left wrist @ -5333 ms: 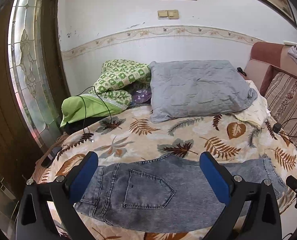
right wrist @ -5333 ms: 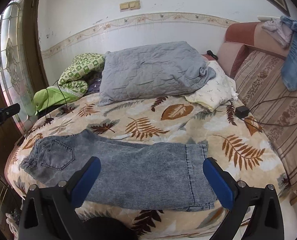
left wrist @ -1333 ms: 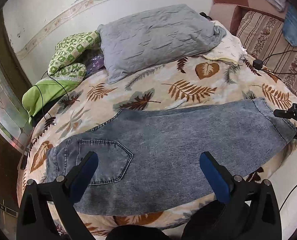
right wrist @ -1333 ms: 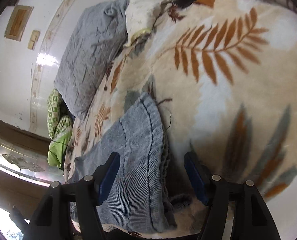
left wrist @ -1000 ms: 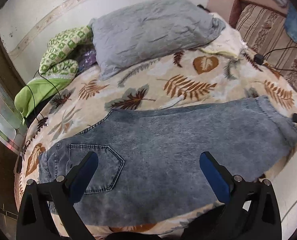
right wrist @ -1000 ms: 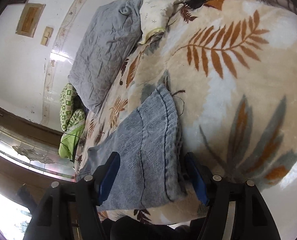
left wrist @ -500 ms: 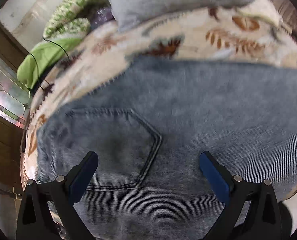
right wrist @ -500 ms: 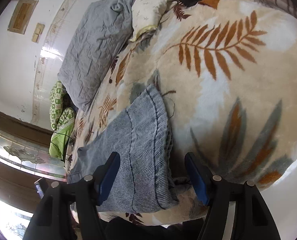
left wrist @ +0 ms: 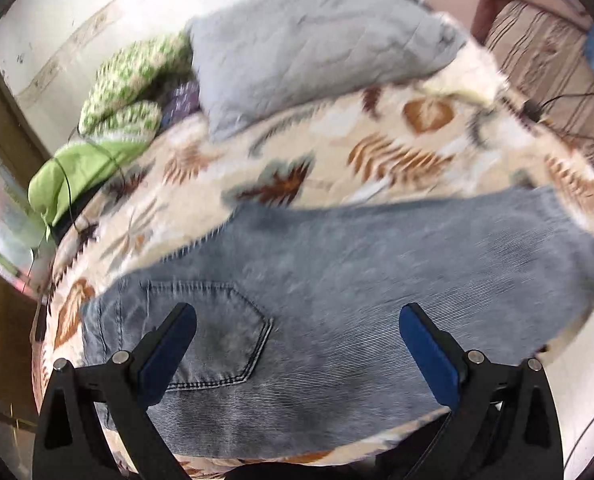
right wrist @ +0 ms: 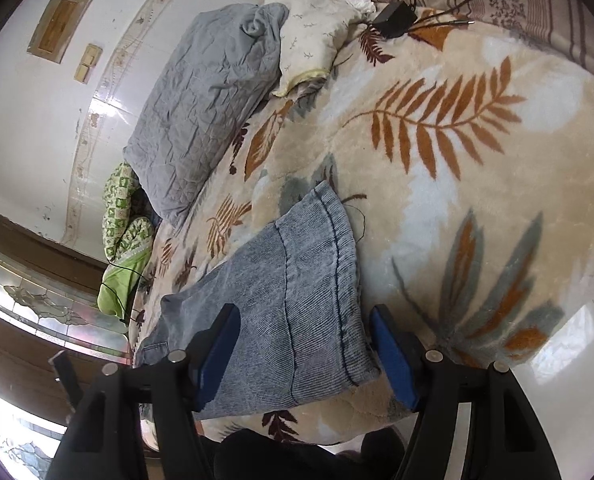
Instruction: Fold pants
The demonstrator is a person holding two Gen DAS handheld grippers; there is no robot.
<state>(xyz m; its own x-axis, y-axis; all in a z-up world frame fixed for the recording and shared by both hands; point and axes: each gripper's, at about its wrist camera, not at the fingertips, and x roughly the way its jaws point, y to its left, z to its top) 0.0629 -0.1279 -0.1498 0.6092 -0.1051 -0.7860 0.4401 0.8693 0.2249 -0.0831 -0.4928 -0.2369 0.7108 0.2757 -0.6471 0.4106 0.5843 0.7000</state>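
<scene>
Both claws stand released, nothing between the blue pads. Left gripper hovers over the seat of the pants, back pocket at its 9 o'clock. Right gripper straddles the leg hem, neither pad pressing the cloth. Pants lie flat, legs stacked, along the near edge of the leaf-print blanket, with the grey pillow at 12 o'clock. Probable fault: a closure on the hem takes only the upper layer, or pinches blanket pile along with the denim, so the fold drags bedding. Second fault: the near edge overhangs the bed, so an uneven lift may slide the garment off.
</scene>
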